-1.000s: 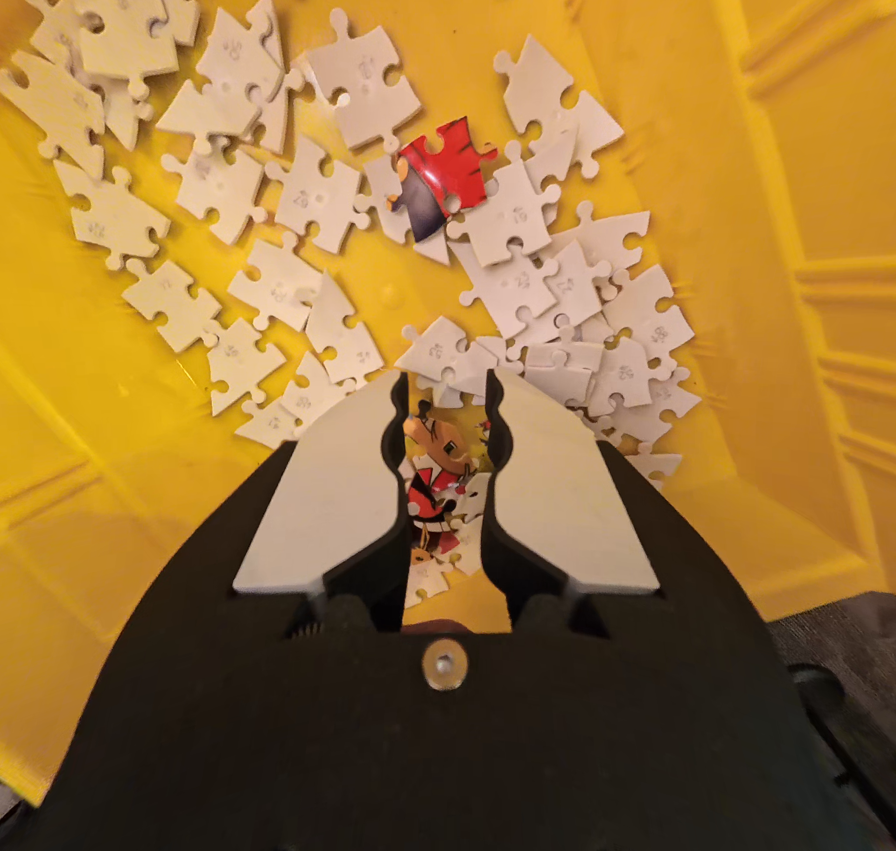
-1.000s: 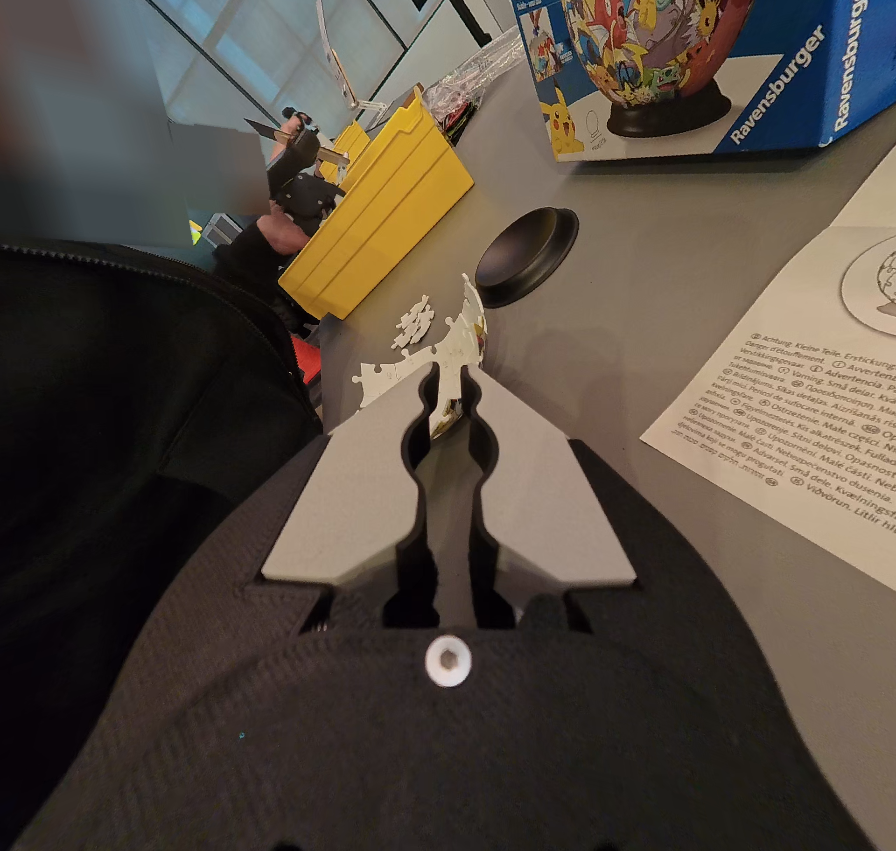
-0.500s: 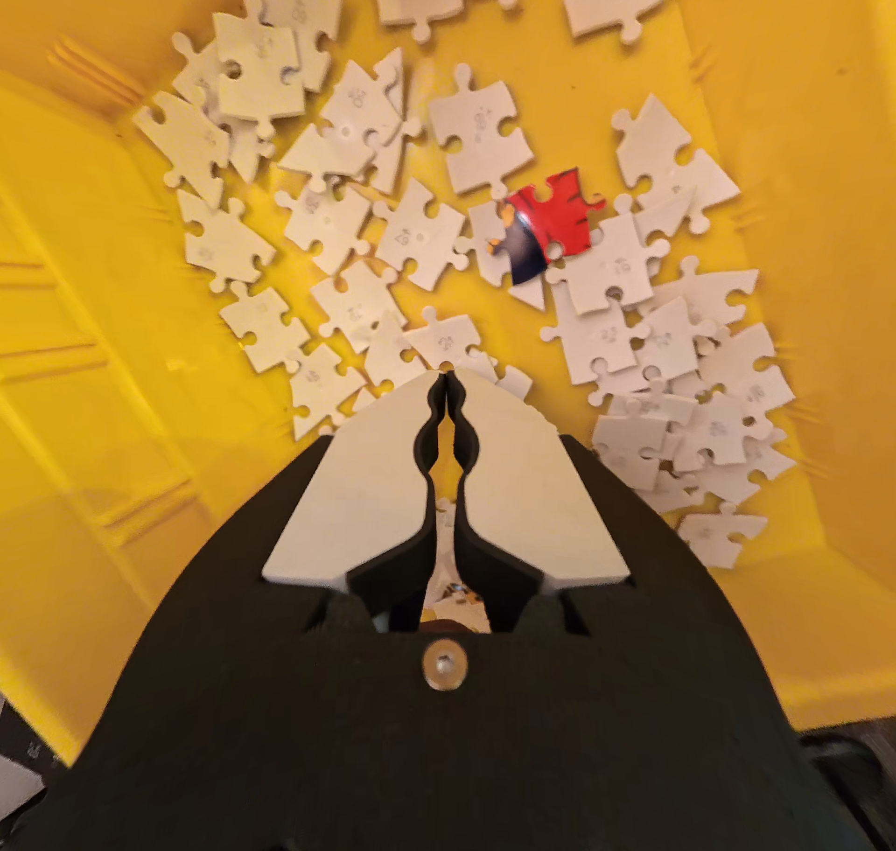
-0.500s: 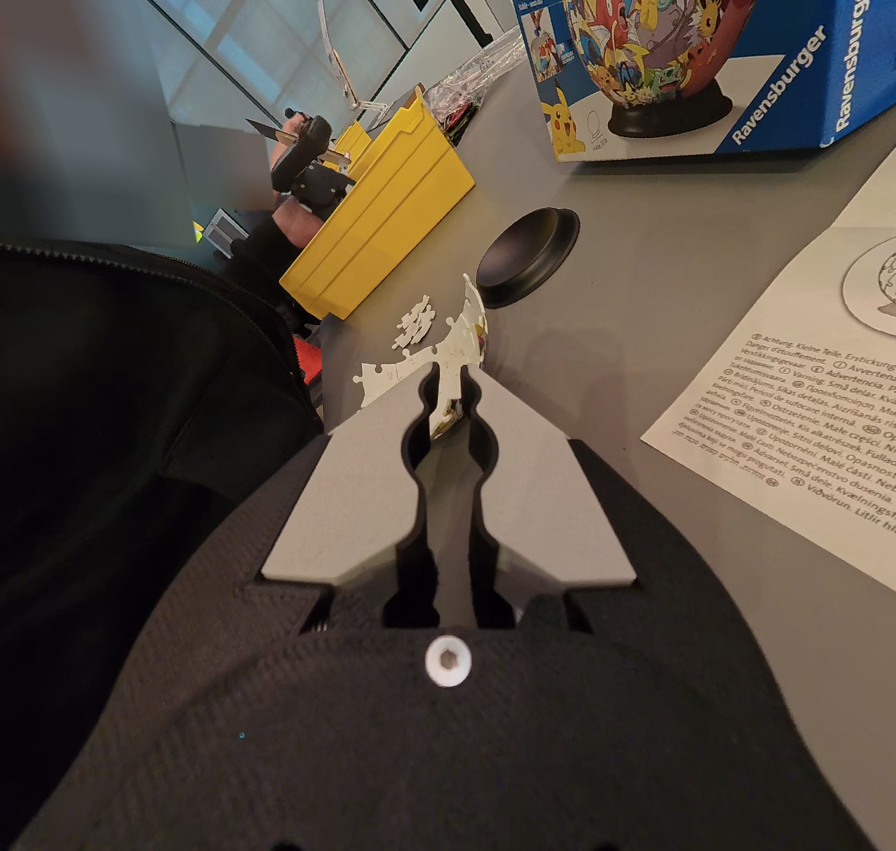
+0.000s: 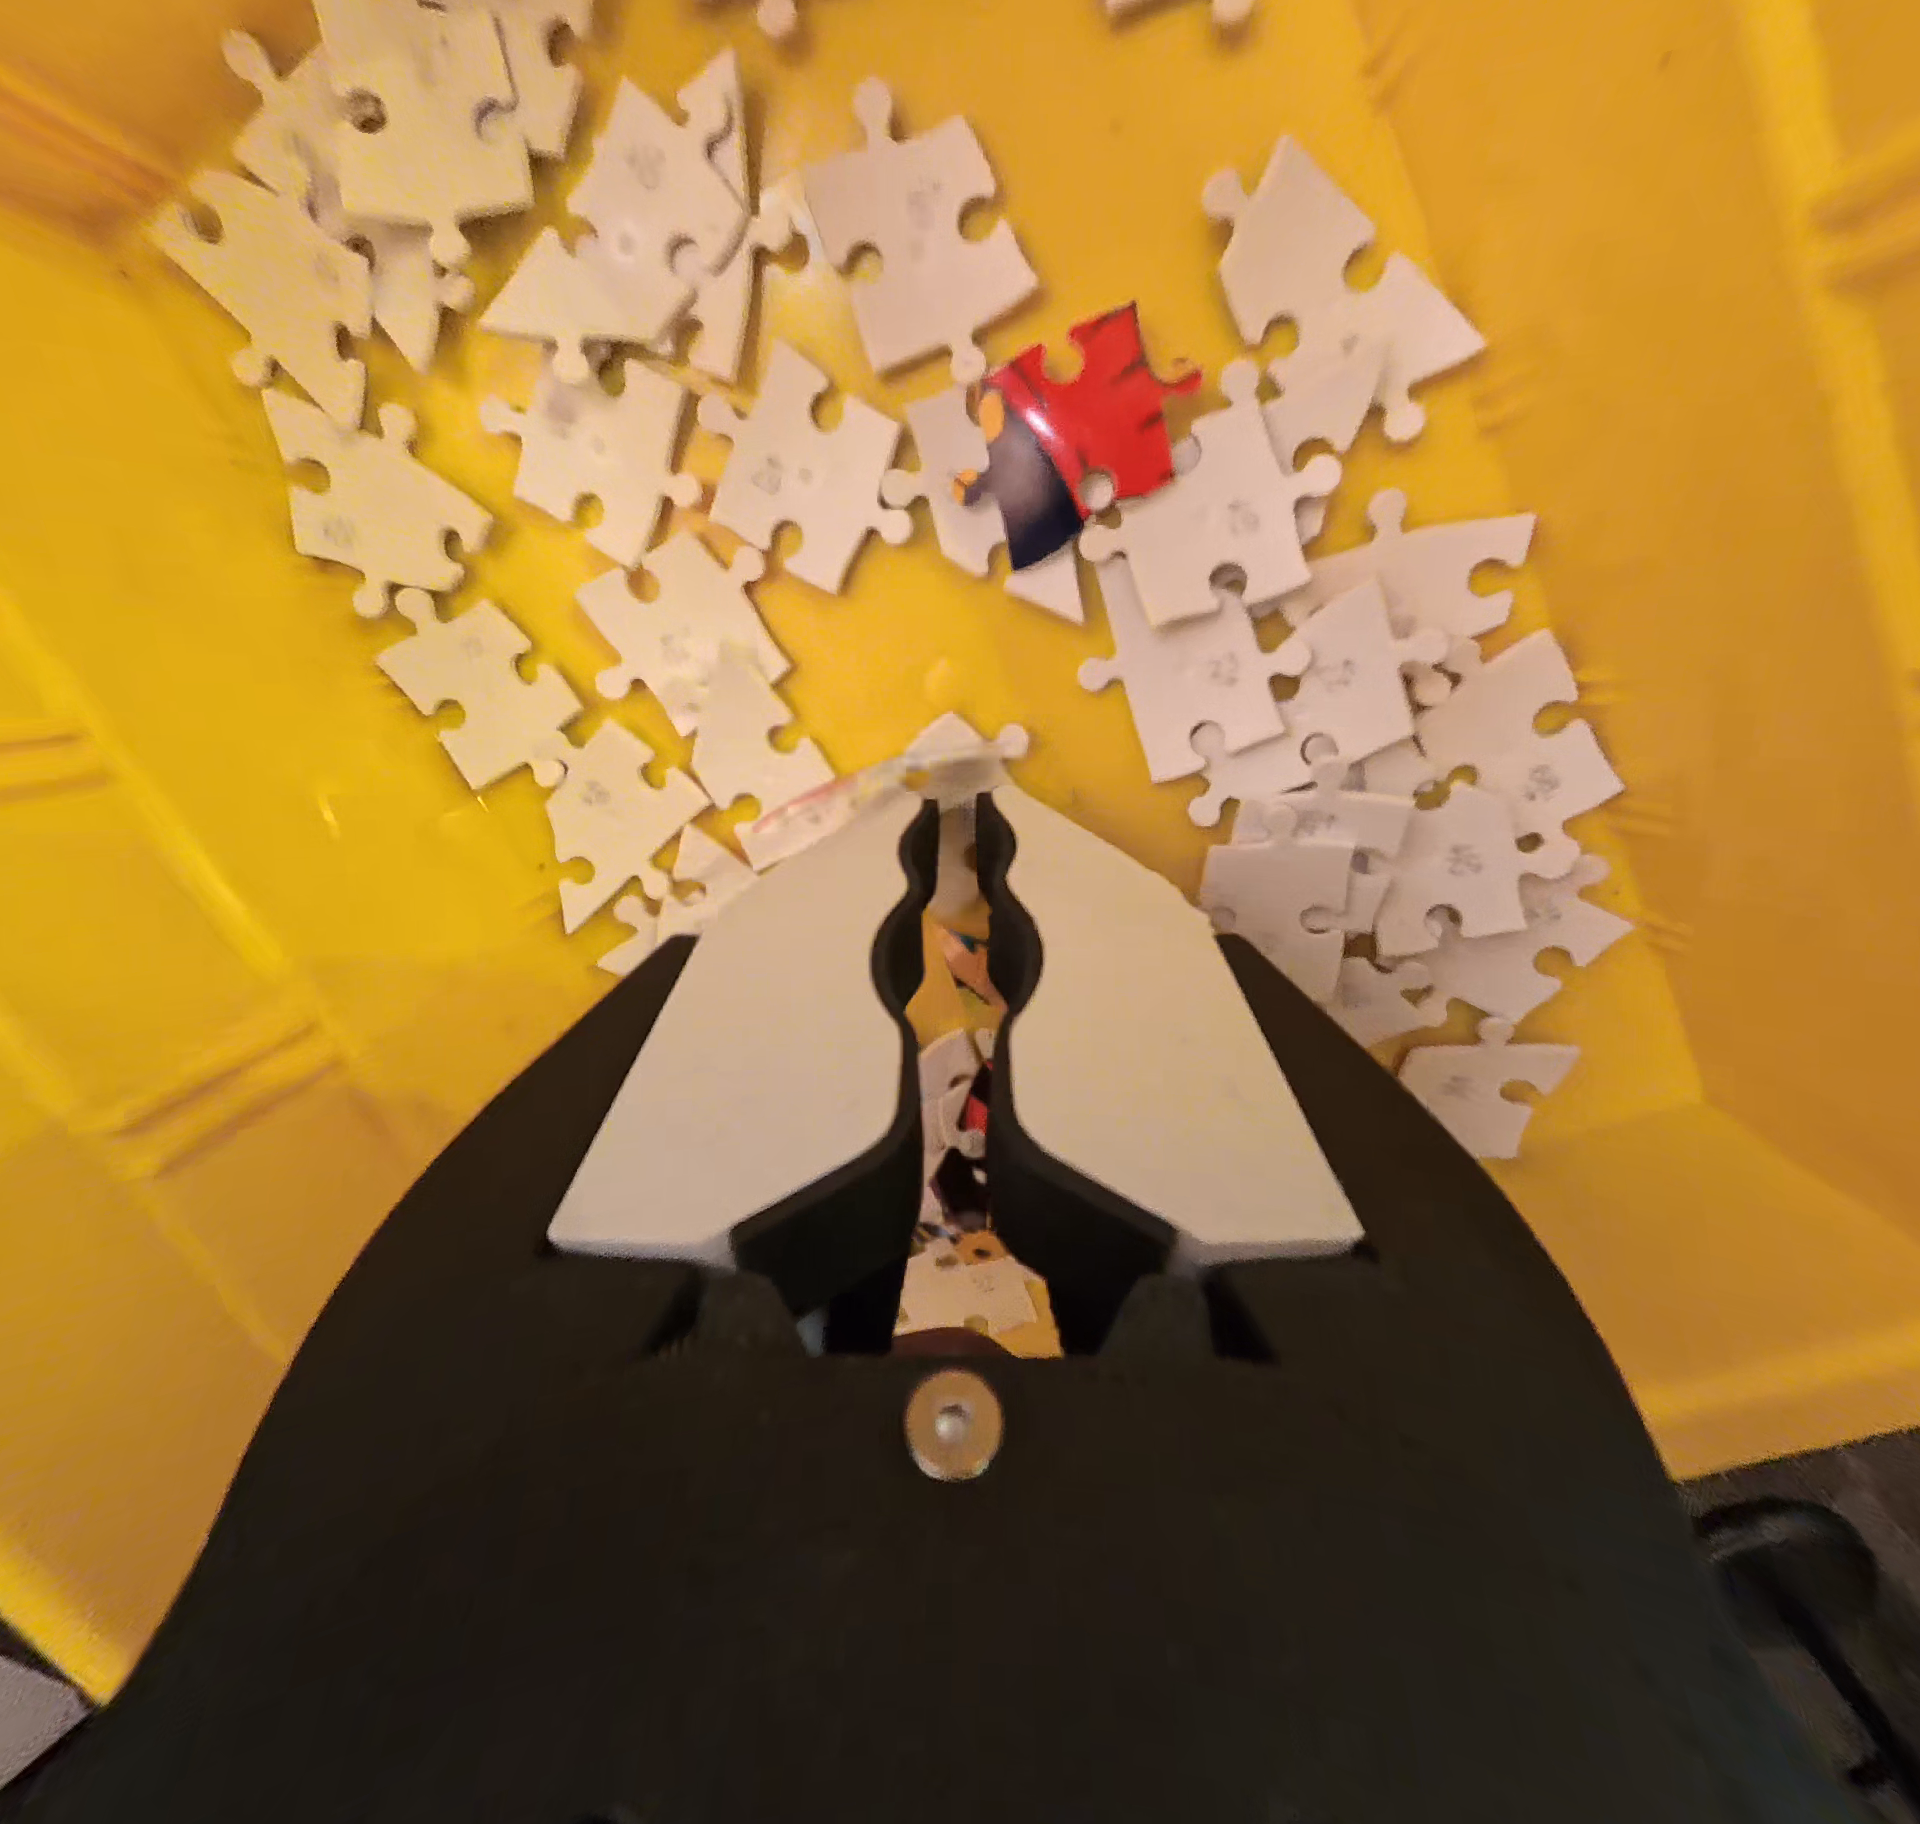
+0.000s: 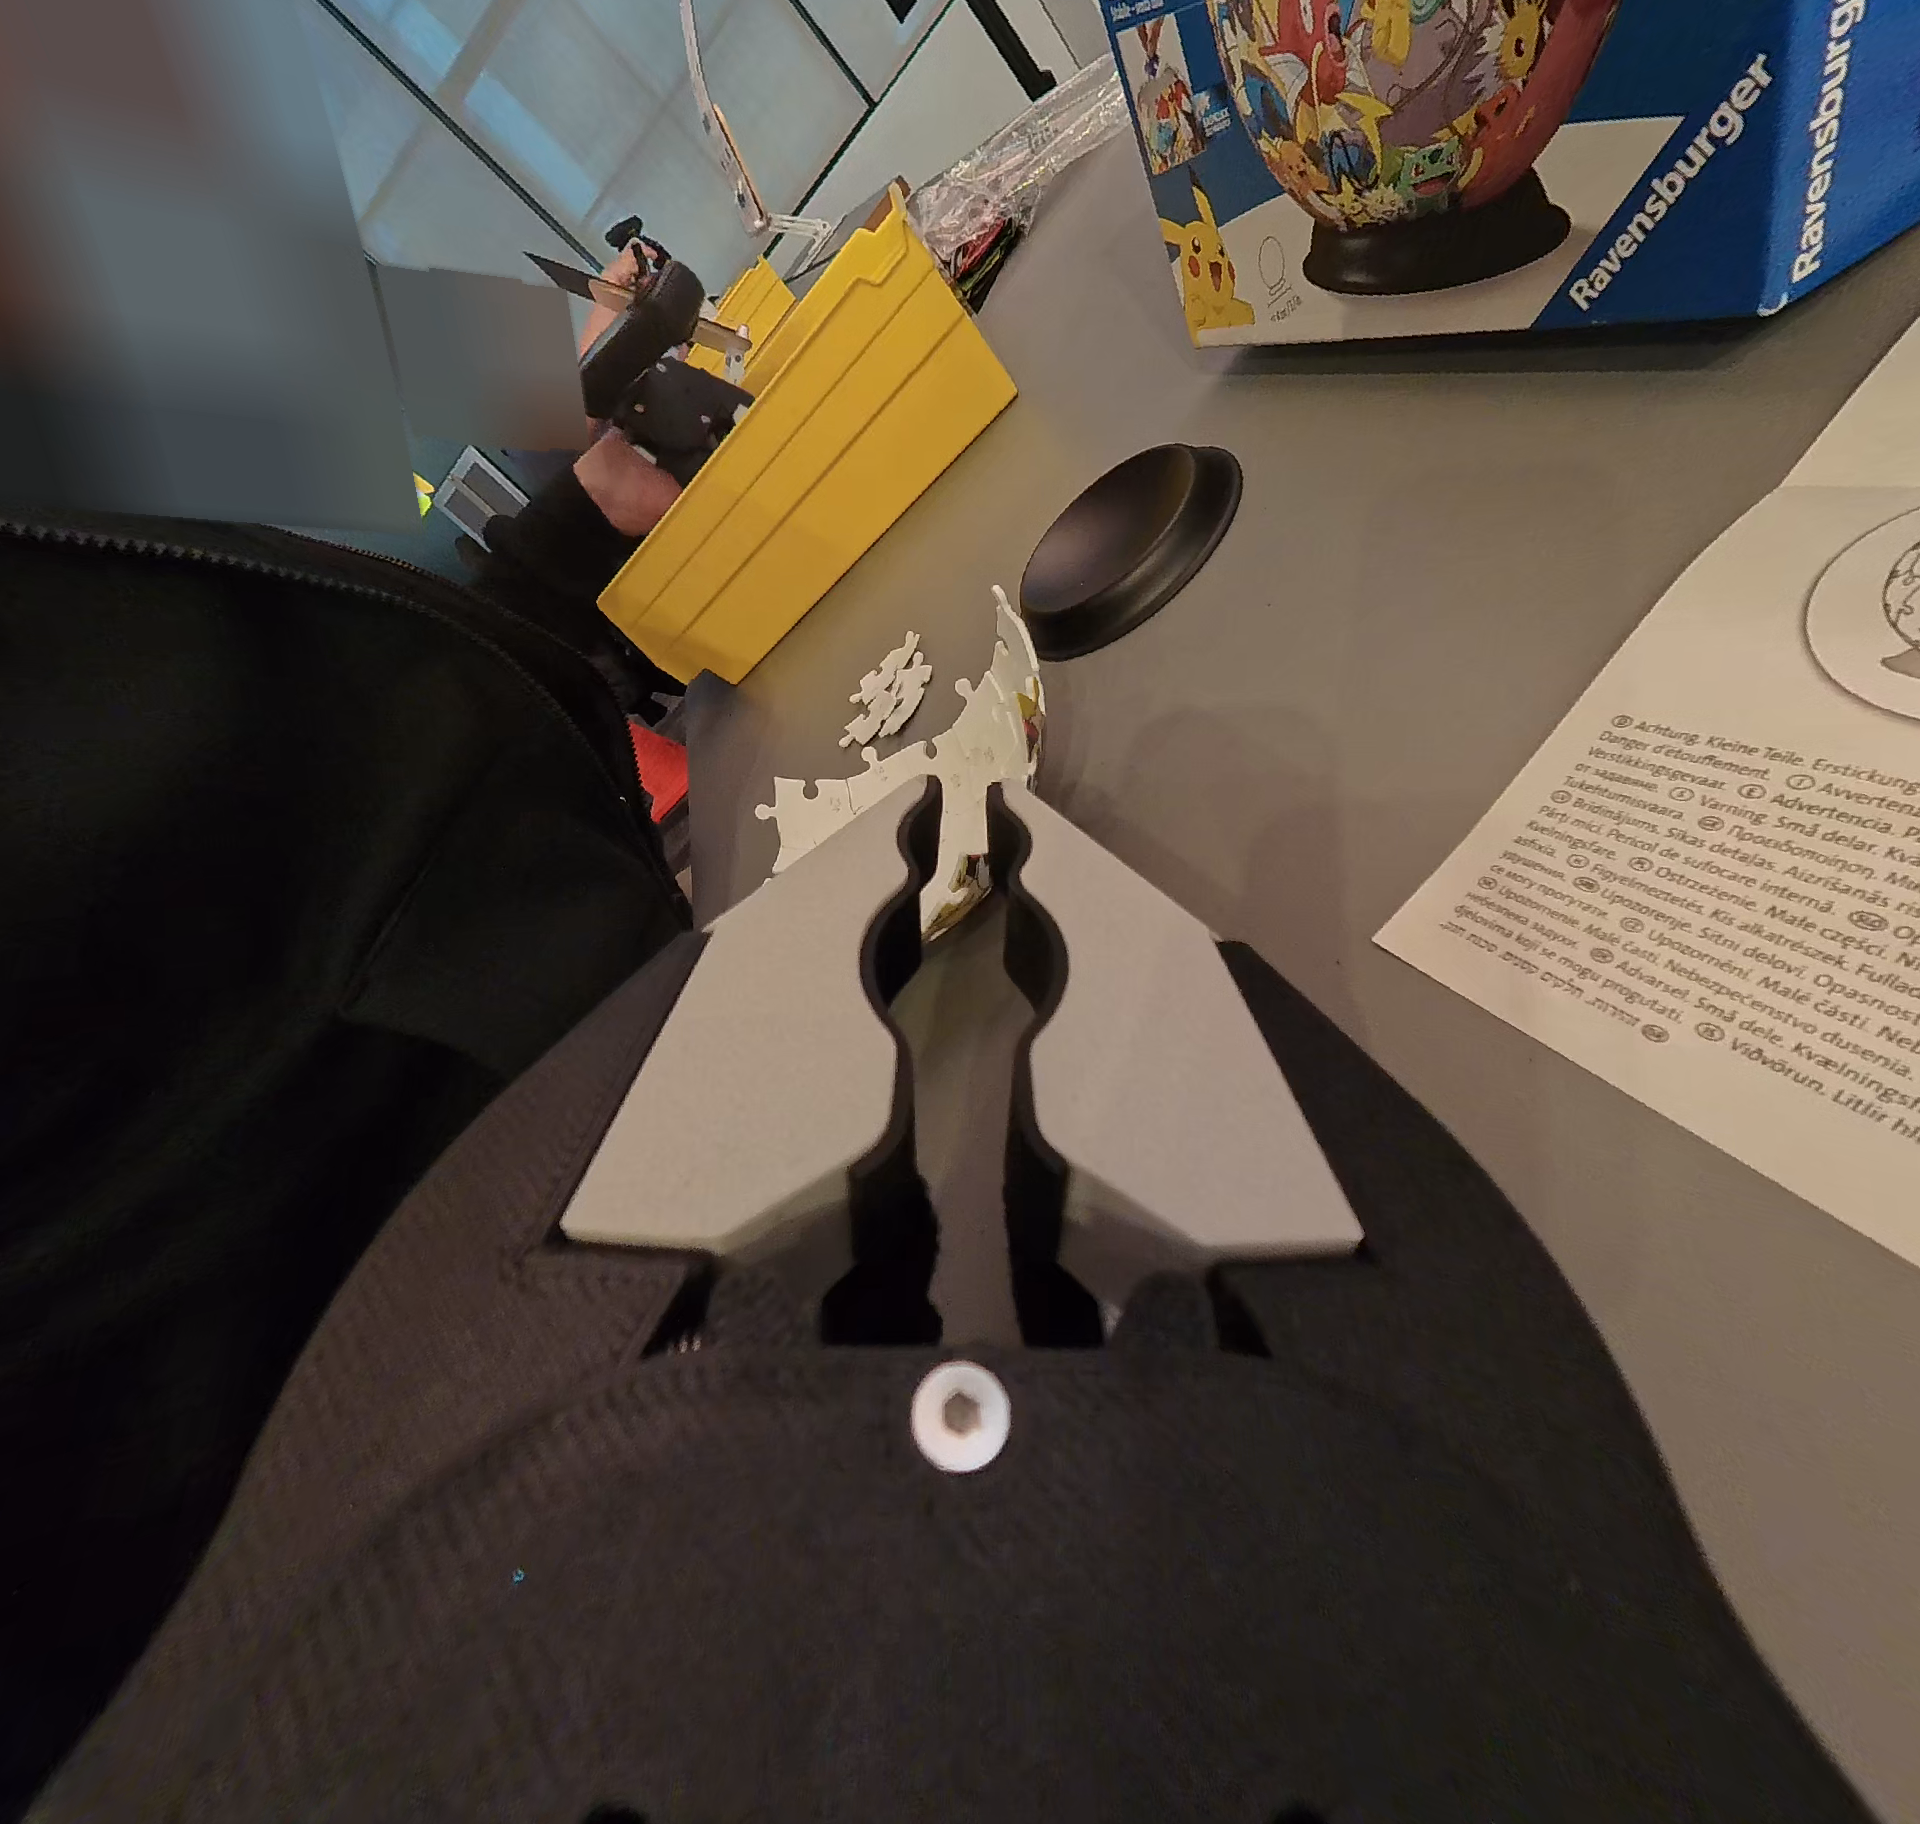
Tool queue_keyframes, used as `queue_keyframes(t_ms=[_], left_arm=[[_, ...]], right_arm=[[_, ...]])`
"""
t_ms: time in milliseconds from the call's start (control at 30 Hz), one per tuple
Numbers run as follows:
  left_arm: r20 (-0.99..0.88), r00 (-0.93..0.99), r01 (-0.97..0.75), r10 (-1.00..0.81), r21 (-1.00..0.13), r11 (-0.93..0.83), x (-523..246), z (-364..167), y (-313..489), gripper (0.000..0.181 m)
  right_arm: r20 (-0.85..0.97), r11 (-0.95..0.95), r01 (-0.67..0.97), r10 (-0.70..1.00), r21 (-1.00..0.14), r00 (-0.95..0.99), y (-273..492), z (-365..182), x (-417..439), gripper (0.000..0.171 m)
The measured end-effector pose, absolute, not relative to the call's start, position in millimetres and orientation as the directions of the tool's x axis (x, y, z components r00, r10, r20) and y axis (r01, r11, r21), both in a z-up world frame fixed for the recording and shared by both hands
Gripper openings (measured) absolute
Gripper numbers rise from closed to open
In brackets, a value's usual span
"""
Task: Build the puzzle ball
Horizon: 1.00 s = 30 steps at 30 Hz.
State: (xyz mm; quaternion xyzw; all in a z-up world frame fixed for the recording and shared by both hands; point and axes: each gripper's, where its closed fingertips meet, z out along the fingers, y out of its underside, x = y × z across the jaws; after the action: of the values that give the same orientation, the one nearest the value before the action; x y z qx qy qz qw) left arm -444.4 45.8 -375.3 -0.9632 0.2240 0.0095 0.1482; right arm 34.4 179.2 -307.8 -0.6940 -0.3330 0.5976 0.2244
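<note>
Inside a yellow bin [image 5: 1558,164] strewn with white, face-down puzzle pieces [image 5: 800,486] and one red, face-up piece [image 5: 1081,424], the left gripper [image 5: 961,800] pinches a single puzzle piece [image 5: 951,766] at its fingertips. On the grey table [image 6: 1351,787], the right gripper [image 6: 964,793] clamps the rim of a curved, partly built puzzle ball section [image 6: 987,735]. That section stands between the bin and a printed instruction sheet [image 6: 1714,787], near a black stand [image 6: 1127,548] and the blue puzzle box [image 6: 1507,112].
</note>
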Motion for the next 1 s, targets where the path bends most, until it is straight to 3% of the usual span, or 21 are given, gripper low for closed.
queue_keyframes(t_ms=[333,533,667,800,1000], left_arm=[[-0.182,0.922,-0.387,-0.342,-0.383,-0.838,-467.4,-361.5,77.9,0.005],[-0.135,0.908,-0.418,-0.395,-0.321,-0.85,-460.4,-362.1,58.4,0.009],[-0.042,0.888,-0.445,-0.458,-0.329,-0.833,-432.1,-364.3,50.7,0.028],[0.021,0.867,-0.465,-0.498,-0.328,-0.822,-405.3,-370.2,47.5,0.033],[-0.026,0.911,-0.399,-0.412,-0.307,-0.864,-431.1,-366.1,45.0,0.052]], right_arm=[[-0.68,-0.678,0.192,0.73,-0.71,0.064,179.4,-307.6,34.6,0.007],[-0.682,-0.679,0.191,0.729,-0.709,0.062,179.5,-307.3,34.8,0.007],[-0.681,-0.678,0.19,0.73,-0.71,0.061,179.3,-307.0,34.8,0.007],[-0.68,-0.677,0.191,0.73,-0.71,0.061,179.2,-307.1,34.8,0.007],[-0.68,-0.677,0.19,0.731,-0.711,0.06,179.1,-306.9,34.9,0.007]])
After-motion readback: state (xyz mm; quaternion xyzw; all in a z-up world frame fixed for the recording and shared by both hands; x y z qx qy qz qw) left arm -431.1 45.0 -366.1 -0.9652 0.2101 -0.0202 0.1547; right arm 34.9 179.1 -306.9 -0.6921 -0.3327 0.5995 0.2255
